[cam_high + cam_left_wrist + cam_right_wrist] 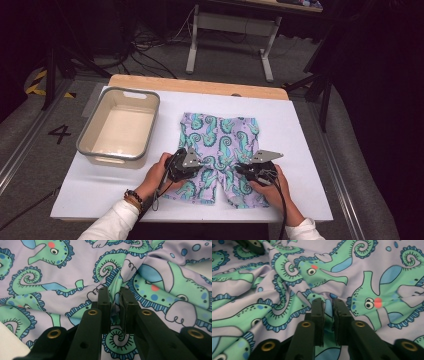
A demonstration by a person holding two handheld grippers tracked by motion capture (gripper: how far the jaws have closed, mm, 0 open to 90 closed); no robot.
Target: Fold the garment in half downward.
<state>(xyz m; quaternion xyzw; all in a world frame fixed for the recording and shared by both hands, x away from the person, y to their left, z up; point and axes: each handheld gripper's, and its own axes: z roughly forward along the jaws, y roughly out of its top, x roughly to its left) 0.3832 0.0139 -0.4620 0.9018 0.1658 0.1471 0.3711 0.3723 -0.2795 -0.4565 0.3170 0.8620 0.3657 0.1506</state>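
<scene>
High view: patterned shorts (pixel 220 155) lie flat near the middle of the white worktop (pixel 310 150), waistband away from the person, legs toward them. No fold made yet, as far as can be told; the cloth is only gathered where it is gripped.

Left hand-held gripper (pixel 192 162) sits on the left leg. In the left gripper view its jaws are pressed nearly together with a ridge of the lilac fabric pinched between them.

Right hand-held gripper (pixel 250 167) sits on the right leg. In the right gripper view a small pleat of cloth rises between the close-set jaws; likely pinched too.

Grey bin (pixel 120 127) stands at the left, well apart from the shorts, nothing inside.

Judgement: grasp secured, early stage. Folding or lifting, and perhaps placing in the bin, still ahead.
</scene>
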